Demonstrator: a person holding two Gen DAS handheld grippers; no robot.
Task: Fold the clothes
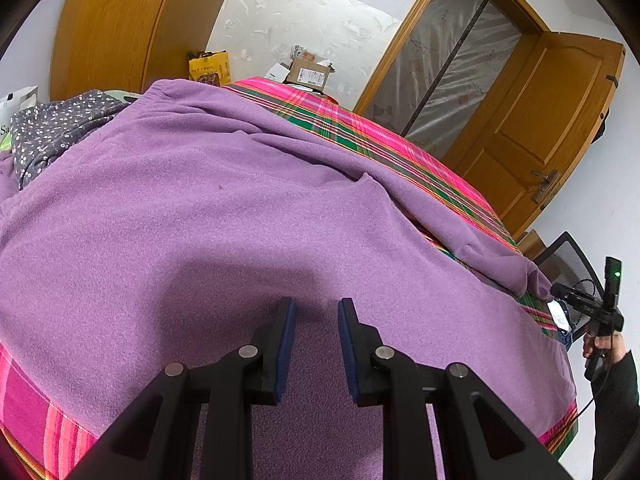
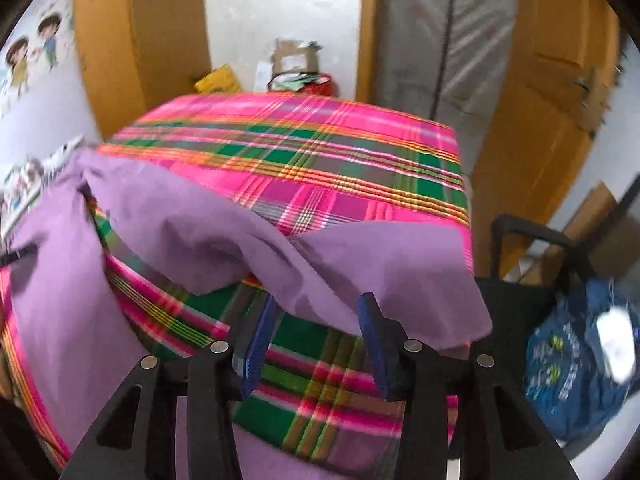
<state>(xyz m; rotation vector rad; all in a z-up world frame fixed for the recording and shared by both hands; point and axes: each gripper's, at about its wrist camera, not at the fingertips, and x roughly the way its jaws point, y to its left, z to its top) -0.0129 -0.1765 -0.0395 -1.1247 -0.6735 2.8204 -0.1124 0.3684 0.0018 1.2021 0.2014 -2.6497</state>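
A purple fleece garment (image 1: pixel 224 200) lies spread over a table with a pink and green plaid cloth (image 1: pixel 360 128). My left gripper (image 1: pixel 317 312) is open just above the garment's near part, holding nothing. In the right wrist view the garment's sleeve or leg (image 2: pixel 384 252) drapes across the plaid cloth (image 2: pixel 304 160) toward the table's right edge. My right gripper (image 2: pixel 318 308) is open, its fingertips at the sleeve's lower edge with no cloth between the pads. The right gripper also shows in the left wrist view (image 1: pixel 600 308), held by a hand at the table's right end.
A grey flowered garment (image 1: pixel 52 132) lies at the table's far left. Boxes (image 1: pixel 310 74) and a yellow bag (image 1: pixel 209 68) stand beyond the far edge. Wooden doors (image 1: pixel 536 128) are on the right. A black chair (image 2: pixel 520 280) and a blue bag (image 2: pixel 580 368) stand right of the table.
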